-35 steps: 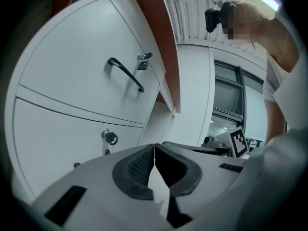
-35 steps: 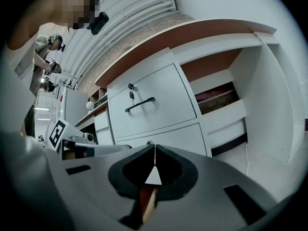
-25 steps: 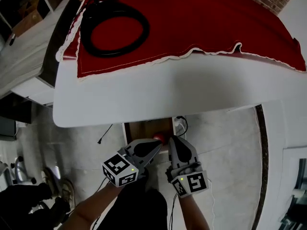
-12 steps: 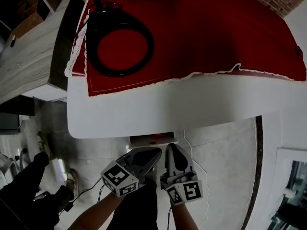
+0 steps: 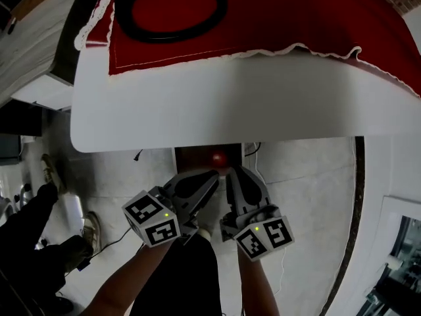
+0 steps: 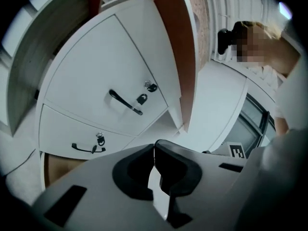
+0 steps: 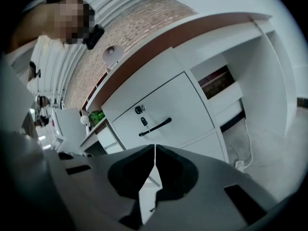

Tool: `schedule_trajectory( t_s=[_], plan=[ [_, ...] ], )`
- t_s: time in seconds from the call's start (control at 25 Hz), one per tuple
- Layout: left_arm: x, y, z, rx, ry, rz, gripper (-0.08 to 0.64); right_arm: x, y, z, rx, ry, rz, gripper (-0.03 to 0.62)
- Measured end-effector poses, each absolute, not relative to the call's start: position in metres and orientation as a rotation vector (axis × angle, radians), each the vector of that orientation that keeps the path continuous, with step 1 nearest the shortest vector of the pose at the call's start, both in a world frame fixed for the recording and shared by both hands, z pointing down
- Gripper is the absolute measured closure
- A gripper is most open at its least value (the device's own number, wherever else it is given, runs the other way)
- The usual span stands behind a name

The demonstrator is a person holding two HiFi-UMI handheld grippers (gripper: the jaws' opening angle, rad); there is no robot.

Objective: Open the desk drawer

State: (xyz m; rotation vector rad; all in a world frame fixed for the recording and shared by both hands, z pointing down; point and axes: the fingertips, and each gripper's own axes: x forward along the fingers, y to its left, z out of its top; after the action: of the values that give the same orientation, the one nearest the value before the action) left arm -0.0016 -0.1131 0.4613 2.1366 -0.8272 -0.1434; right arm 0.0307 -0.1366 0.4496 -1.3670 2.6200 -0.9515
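- Head view, compared with a second ago: the white desk top (image 5: 197, 110) with its red cloth (image 5: 296, 18) fills more of the frame, and the black cable ring (image 5: 174, 8) is now cut off by the top edge.
- Both tools sit a little higher and closer under the desk edge than before, and their marker cubes show different faces, so I have rolled both wrists.
- I judge this to be the approach only; nothing has been touched and the opening has not begun.
- My left gripper (image 5: 212, 175) is clenched, jaw against jaw, with nothing between.
- My right gripper (image 5: 231, 173) is clenched and empty too (either one would have to open before it could take a handle).
- Right gripper view: the desk drawer (image 7: 183, 105) lies ahead and well apart from my jaws, under the desk top.
- Its white front sits flush with the unit, so I read it as shut.
- Its black handle (image 7: 155, 127) runs across the front, with a key (image 7: 143, 121) hanging from the lock just above it.
- Left gripper view: the same unit appears tilted, with a lower drawer (image 6: 72, 134) beneath.
- Pose: both forearms reach forward from the bottom of the head view, side by side, the tools pointing almost level at the space under the desk, tips just beside each other.
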Motion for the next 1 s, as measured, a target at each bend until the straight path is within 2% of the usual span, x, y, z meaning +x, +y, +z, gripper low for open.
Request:
schedule_trajectory(
  t_s=[0.28,0.32,0.4,0.44,0.48,1.0],
  plan=[
    [-0.009,-0.140,0.453,1.990,-0.800,-0.293,0.545,0.017,-0.159,0.446,-1.121,2.474,-1.229,0.568],
    [-0.013,-0.145,0.452,1.962,-0.807,-0.329,0.534,0.017,-0.164,0.447,-1.109,2.445,-1.262,0.546],
    [-0.021,-0.155,0.452,1.919,-0.832,-0.358,0.446,0.019,-0.175,0.449,-1.081,2.366,-1.347,0.459],
    [-0.026,-0.160,0.452,1.906,-0.844,-0.356,0.402,0.020,-0.180,0.450,-1.070,2.330,-1.384,0.447],
    [-0.030,-0.165,0.452,1.892,-0.852,-0.359,0.391,0.021,-0.186,0.450,-1.062,2.304,-1.410,0.445],
    [-0.058,-0.207,0.447,1.747,-0.891,-0.487,0.388,0.013,-0.231,0.441,-0.995,2.192,-1.489,0.445]
  ],
)
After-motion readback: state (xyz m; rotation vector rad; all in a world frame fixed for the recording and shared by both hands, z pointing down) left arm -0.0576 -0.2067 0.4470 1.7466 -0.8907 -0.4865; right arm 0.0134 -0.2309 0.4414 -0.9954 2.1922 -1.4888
